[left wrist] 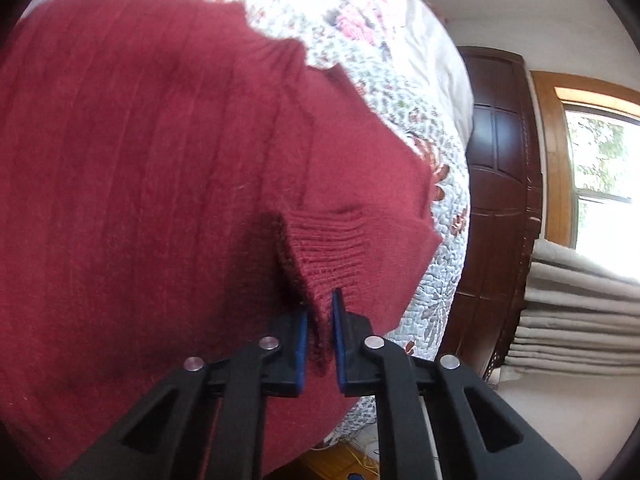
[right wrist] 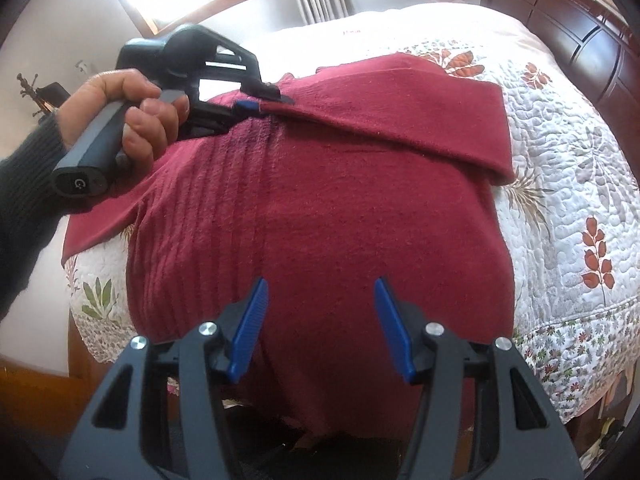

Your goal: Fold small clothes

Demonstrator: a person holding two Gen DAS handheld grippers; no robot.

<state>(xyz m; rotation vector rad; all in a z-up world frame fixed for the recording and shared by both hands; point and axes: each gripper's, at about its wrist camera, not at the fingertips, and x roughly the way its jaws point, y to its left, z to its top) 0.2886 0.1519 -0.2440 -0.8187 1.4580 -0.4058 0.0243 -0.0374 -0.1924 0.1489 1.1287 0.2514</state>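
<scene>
Here a dark red sweater (right wrist: 320, 200) lies spread out on a bed. Under it is a white quilt (right wrist: 560, 184) with red and green leaf prints.

The left gripper (left wrist: 320, 324) is nearly shut. Its two blue pads (left wrist: 301, 336) pinch the ribbed cuff (left wrist: 332, 256) at the end of one sleeve (right wrist: 400, 112). In the right wrist view that sleeve lies folded across the top part of the sweater, and the left gripper (right wrist: 256, 102) holds its end near the middle of the chest. A person's hand (right wrist: 132, 112) holds the grey handle of this gripper, and a dark knit cuff of their own sleeve (right wrist: 28, 184) covers the wrist.

The right gripper (right wrist: 320, 300) is wide open and holds nothing. Its blue fingers (right wrist: 250, 332) sit apart above the lower part of the sweater, near the bottom hem. I cannot tell if they touch the cloth.

The other sleeve (right wrist: 104, 220) sticks out flat to the side, under the person's hand.

Around the bed there is a dark wooden headboard (right wrist: 568, 28), a window (left wrist: 604, 168) with a wooden frame, and pale curtains (left wrist: 576, 316). A wooden floor shows past the edge of the bed. Nothing else lies on the sweater besides its own folded sleeve.
</scene>
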